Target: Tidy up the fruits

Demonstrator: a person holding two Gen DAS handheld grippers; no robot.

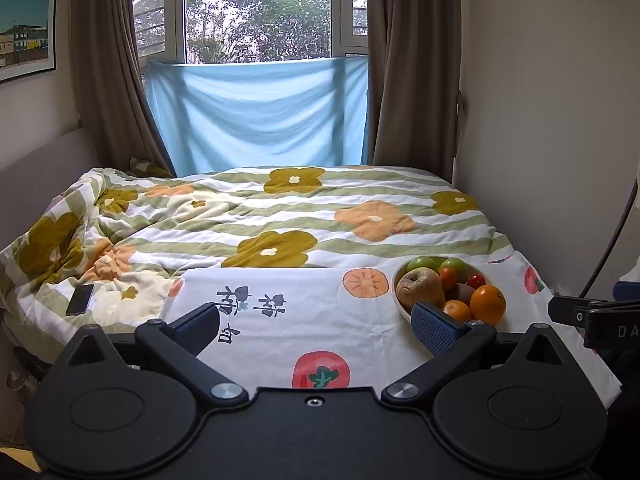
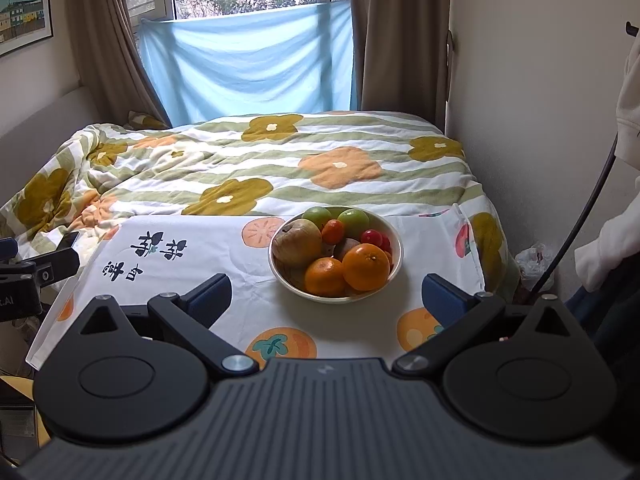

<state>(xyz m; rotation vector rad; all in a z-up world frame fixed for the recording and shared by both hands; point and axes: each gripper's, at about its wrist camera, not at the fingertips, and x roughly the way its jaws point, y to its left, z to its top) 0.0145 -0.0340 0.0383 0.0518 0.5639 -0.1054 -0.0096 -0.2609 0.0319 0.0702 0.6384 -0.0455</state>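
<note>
A white bowl (image 2: pixel 394 242) full of fruit stands on a fruit-print cloth (image 2: pixel 192 256). It holds a brownish apple (image 2: pixel 296 242), two green apples (image 2: pixel 354 220), oranges (image 2: pixel 366 266), small tangerines and red cherry tomatoes (image 2: pixel 372 237). My right gripper (image 2: pixel 326 296) is open and empty, just in front of the bowl. In the left wrist view the bowl (image 1: pixel 395 280) sits ahead and to the right. My left gripper (image 1: pixel 320 326) is open and empty over the cloth, its right finger (image 1: pixel 434 326) in front of the bowl.
The cloth-covered table (image 1: pixel 280 340) stands against a bed with a flowered quilt (image 1: pixel 280 208). A phone (image 1: pixel 80 299) lies on the quilt at left. A wall (image 2: pixel 520 80) runs along the right. A cable (image 2: pixel 580 220) and a person's white sleeve (image 2: pixel 608 252) are at far right.
</note>
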